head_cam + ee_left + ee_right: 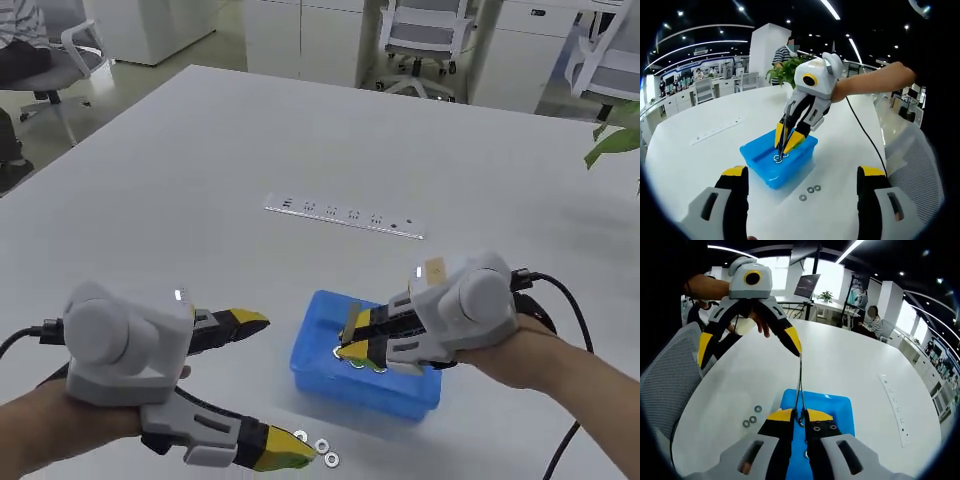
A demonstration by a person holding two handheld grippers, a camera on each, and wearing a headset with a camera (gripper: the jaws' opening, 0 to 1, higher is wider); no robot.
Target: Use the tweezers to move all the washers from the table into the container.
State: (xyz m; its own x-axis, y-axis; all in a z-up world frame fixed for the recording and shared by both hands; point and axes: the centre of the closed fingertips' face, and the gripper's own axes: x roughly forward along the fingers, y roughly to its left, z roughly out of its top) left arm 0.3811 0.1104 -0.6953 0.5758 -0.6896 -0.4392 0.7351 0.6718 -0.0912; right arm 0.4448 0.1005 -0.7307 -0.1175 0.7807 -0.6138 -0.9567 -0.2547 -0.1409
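Right gripper point(352, 345): clamped shut on the tweezers point(800, 385) and held above the blue container point(405, 398), nose tilted down into it.
Left gripper point(275, 390): jaws stood wide apart with nothing between them; it hovered low over the table point(200, 150), on the near side of the container.
Tweezer tips: reached down inside the container, close to its floor, as the left gripper view showed.
Washers inside point(778, 158): a couple of small metal rings showed right at the tweezer tips. Whether one was pinched or already lying loose could not be told.
Washers outside point(321, 446): three lay in a tight row on the bare table, just beside the container's near wall and apart from it, close to the left gripper's lower jaw.
Done so far: by the look of it, at least one or two washers had reached the container, and a drop was probably in hand.
Left to do: the three on the table needed picking up one at a time; no other loose washers could be made out on the tabletop.
Judged progress: somewhere short of halfway.
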